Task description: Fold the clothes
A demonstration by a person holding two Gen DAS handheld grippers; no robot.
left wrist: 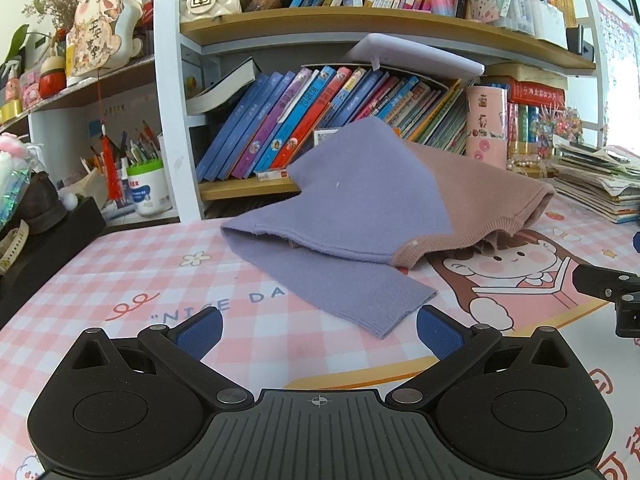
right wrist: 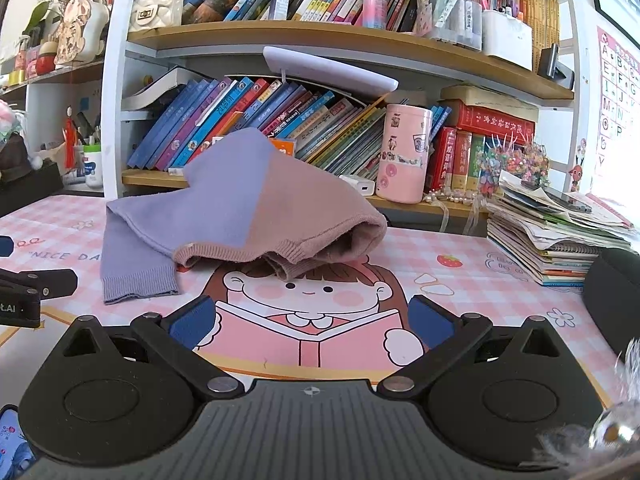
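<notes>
Item: lilac-and-dusty-pink knitted sweater (left wrist: 384, 200), lying bunched and partly folded on the pink checked cartoon-print counter (left wrist: 100, 276), near the wooden bookshelf (left wrist: 248, 190); one lilac ribbed sleeve (left wrist: 360, 296) is trailing toward me.

Left fingers (left wrist: 319, 330): I am holding them spread, empty, just short of the sleeve cuff.

Right fingers (right wrist: 311, 318): I am holding them spread, empty, over the cartoon girl, near the pink hem (right wrist: 280, 258).

Risks, as I judge them:
- soft knit is slumping, so a pinch may be catching one layer only;
- sleeve may be dragging the bundle and undoing the fold;
- stacked notebooks (right wrist: 560, 236) are sitting beside my right fingers, liable to a knock.
</notes>
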